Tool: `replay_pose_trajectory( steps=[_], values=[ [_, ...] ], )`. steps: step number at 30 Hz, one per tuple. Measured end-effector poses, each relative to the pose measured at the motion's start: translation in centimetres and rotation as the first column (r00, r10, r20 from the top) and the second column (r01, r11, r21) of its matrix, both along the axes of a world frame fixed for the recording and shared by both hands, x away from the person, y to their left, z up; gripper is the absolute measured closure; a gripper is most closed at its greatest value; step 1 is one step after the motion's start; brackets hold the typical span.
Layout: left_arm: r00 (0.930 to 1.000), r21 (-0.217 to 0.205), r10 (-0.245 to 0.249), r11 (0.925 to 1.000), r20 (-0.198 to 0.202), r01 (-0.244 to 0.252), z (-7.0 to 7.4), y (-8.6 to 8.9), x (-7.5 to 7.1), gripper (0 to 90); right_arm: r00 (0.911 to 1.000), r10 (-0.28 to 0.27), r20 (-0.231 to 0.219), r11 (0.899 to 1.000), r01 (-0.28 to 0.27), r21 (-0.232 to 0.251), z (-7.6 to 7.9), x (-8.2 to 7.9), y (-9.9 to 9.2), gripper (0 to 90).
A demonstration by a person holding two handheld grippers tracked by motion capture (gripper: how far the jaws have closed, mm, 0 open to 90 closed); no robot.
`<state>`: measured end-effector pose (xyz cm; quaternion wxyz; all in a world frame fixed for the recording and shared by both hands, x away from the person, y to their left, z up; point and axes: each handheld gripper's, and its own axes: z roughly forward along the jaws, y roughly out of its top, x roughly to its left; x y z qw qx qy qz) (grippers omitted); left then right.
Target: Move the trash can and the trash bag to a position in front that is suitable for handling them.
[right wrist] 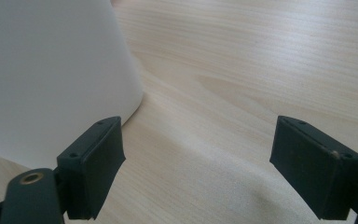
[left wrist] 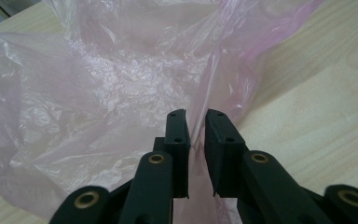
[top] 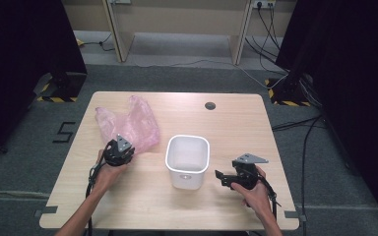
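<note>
A crumpled pink plastic bag (top: 128,123) lies on the far left of the wooden table (top: 236,128). My left gripper (top: 121,143) sits at the bag's near edge. In the left gripper view its jaws (left wrist: 196,128) stand almost together, a narrow gap showing, with a fold of the pink bag (left wrist: 121,79) running into that gap. A white plastic bin (top: 187,169) stands upright mid-table. My right gripper (top: 221,177) rests just right of it, pointing at its wall. Those jaws (right wrist: 198,154) are spread wide and hold nothing, with the bin's wall (right wrist: 42,70) close at their left.
A dark cable hole (top: 210,105) sits near the table's far edge. Cables (top: 305,132) trail over the grey floor at the right, and black stands (top: 64,81) flank the table. Bare wood stretches right of the bin.
</note>
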<state>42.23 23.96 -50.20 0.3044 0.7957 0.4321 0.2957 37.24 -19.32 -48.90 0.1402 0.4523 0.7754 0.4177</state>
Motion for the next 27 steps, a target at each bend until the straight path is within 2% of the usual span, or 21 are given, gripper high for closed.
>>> replay_pose_trajectory(
  steps=[8,16,24,27],
  values=[
    [0.9991,-0.013,-0.038,0.9992,-0.015,0.038,0.2,1.2,-1.4,80.4,1.0000,-0.001,-0.003,1.000,0.001,-0.002,0.0,-0.1,0.0,17.4],
    [0.9984,-0.015,-0.052,0.9985,-0.020,0.052,0.5,2.4,-2.8,80.0,1.0000,-0.003,-0.001,1.000,0.003,-0.001,0.1,-0.1,-0.2,17.4],
    [0.9950,-0.008,-0.092,0.9958,-0.040,0.092,0.2,3.0,-4.7,79.5,1.0000,-0.002,0.000,1.000,0.002,-0.002,0.1,-0.2,-0.2,17.4],
    [0.9941,0.004,-0.104,0.9946,-0.032,0.104,0.5,3.0,-5.3,79.0,1.0000,-0.002,-0.002,1.000,0.002,-0.003,0.0,-0.2,-0.2,17.4]
  ],
)
